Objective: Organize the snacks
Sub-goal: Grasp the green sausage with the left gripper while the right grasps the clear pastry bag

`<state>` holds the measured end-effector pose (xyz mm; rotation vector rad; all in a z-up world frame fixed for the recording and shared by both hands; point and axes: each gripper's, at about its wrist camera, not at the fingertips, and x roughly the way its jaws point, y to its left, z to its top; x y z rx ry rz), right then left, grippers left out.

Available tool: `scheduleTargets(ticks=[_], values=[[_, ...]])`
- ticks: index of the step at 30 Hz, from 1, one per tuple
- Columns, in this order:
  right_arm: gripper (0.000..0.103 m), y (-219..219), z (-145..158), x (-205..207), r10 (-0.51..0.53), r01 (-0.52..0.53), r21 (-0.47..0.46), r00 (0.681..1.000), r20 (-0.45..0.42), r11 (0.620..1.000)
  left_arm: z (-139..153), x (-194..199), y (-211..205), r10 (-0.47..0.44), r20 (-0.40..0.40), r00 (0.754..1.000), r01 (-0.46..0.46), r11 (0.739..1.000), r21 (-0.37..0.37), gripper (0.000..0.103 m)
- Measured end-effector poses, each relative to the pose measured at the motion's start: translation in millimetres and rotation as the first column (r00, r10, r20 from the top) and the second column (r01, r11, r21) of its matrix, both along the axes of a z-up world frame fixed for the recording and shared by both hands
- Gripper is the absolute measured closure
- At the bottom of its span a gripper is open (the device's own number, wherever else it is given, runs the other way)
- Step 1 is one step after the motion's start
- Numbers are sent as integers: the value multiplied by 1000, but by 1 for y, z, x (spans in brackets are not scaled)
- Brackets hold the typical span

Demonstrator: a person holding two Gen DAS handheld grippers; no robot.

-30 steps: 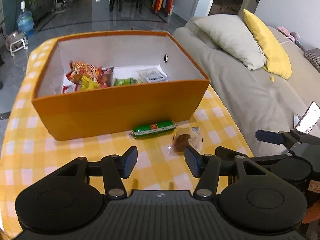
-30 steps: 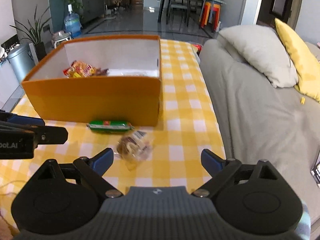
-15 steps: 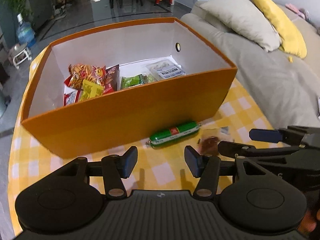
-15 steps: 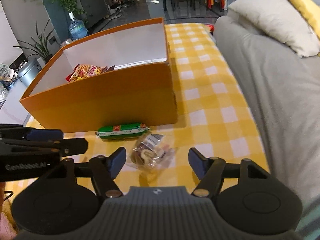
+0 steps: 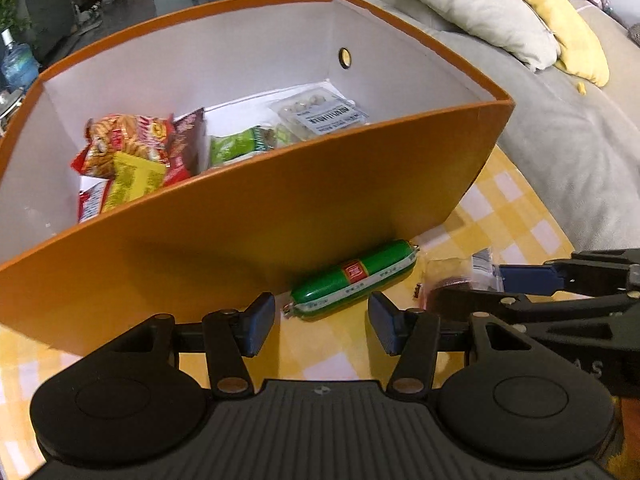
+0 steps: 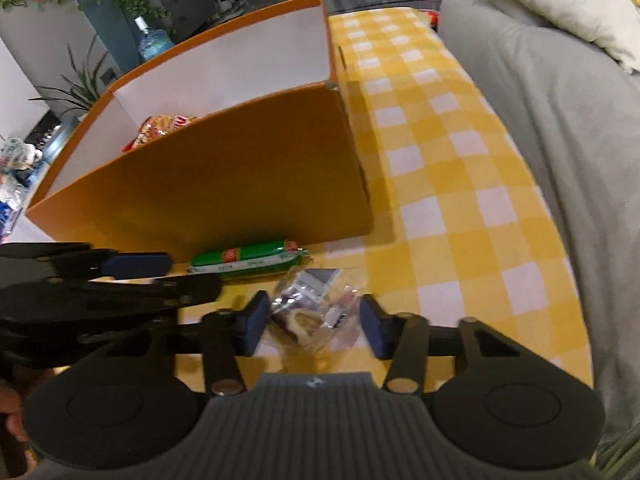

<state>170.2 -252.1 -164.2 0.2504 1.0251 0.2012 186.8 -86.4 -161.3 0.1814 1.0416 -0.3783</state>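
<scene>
An orange box with white inner walls stands on the yellow checked tablecloth and holds several snack packets. A green sausage stick lies against the box's front wall. My left gripper is open, and the sausage's near end sits just beyond its fingertips. A clear packet with a brown pastry lies right of the sausage. My right gripper straddles that packet. Its jaws are closing, with the pads at the wrapper's edges and no squeeze visible.
A grey sofa with a pale pillow and a yellow cushion runs along the table's right edge. Plants and a water bottle stand on the floor behind the box. Open tablecloth lies to the right of the box.
Both grippers have come down and closer to the box front. The right jaws have narrowed from wide apart to just around the pastry packet. The left jaws look the same.
</scene>
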Motion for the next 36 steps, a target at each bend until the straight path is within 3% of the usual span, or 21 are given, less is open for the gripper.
scheduleTargets(ticks=[12, 16, 20, 24, 28, 36], values=[[61, -16, 7, -7, -73, 72, -97, 997, -3, 993, 6, -14, -11, -124, -77, 989, 117, 989, -90, 47], [61, -18, 10, -9, -79, 79, -130, 997, 2, 988, 14, -16, -21, -178, -3, 984, 178, 984, -17, 46], [61, -23, 8, -9, -97, 96, -103, 995, -13, 990, 13, -10, -42, -304, 18, 952, 302, 950, 74, 46], [61, -27, 6, -9, -109, 107, -88, 994, -21, 990, 3, -7, -60, -394, -4, 919, 390, 910, 140, 48], [61, -29, 5, -8, -119, 117, -80, 993, -22, 990, -9, -2, -72, -416, -47, 908, 418, 895, 159, 61], [61, -29, 1, -5, -119, 117, -66, 993, -22, 991, -15, 0, -74, -342, -77, 936, 350, 925, 148, 70]])
